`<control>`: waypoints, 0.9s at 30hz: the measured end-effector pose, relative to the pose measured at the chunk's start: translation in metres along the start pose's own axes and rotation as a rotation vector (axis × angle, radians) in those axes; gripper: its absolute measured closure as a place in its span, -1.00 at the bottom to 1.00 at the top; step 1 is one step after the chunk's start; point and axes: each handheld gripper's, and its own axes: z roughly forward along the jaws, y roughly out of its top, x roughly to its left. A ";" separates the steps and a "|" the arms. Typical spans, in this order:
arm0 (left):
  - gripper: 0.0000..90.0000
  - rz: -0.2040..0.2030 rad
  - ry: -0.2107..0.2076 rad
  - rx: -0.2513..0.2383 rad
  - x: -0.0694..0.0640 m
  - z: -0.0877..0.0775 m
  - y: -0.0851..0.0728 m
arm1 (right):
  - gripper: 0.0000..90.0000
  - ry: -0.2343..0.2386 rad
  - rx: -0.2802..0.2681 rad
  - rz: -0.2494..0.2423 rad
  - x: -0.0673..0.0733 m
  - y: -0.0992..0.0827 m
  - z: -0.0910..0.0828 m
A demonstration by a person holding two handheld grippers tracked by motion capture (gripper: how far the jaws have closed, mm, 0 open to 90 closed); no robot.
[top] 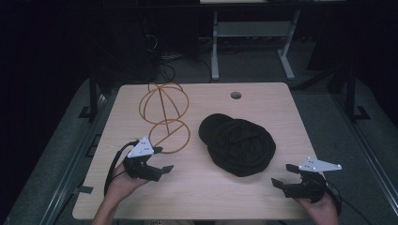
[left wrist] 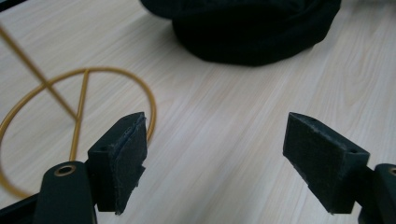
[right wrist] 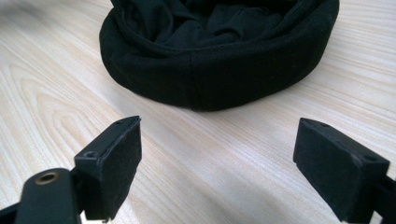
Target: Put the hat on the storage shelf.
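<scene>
A light wooden table with rounded corners (top: 277,117) carried two things. A round black fabric hat (top: 238,144) lay right of centre, its soft rim flat on the wood and its crumpled inside facing up. To its left stood a golden wire stand (top: 165,117), its ring-shaped base resting on the tabletop and its upper loops rising behind. A small round hole (top: 235,95) pierced the far edge.

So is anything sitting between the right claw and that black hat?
Nothing visible. The right claw is open, and bare table runs from it to the black hat. The wire stand is off to the left.
</scene>
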 end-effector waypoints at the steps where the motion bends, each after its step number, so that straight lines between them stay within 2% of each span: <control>1: -0.53 0.004 -0.006 0.000 -0.001 0.001 0.003 | -0.67 0.000 0.000 0.000 0.000 0.000 0.000; 5: -0.52 0.015 -0.028 -0.010 -0.003 0.006 0.015 | -0.67 0.002 -0.001 -0.003 0.000 0.000 0.000; 14: -0.53 0.069 -0.062 0.004 -0.011 0.021 0.039 | -0.67 0.006 -0.009 0.005 -0.001 0.000 -0.002; 19: -0.52 0.098 -0.093 0.013 -0.019 0.036 0.051 | -0.67 0.009 -0.013 0.000 0.000 0.000 -0.001; 27: -0.52 0.114 -0.131 0.022 -0.024 0.056 0.065 | -0.67 0.012 -0.012 0.006 -0.001 0.000 -0.002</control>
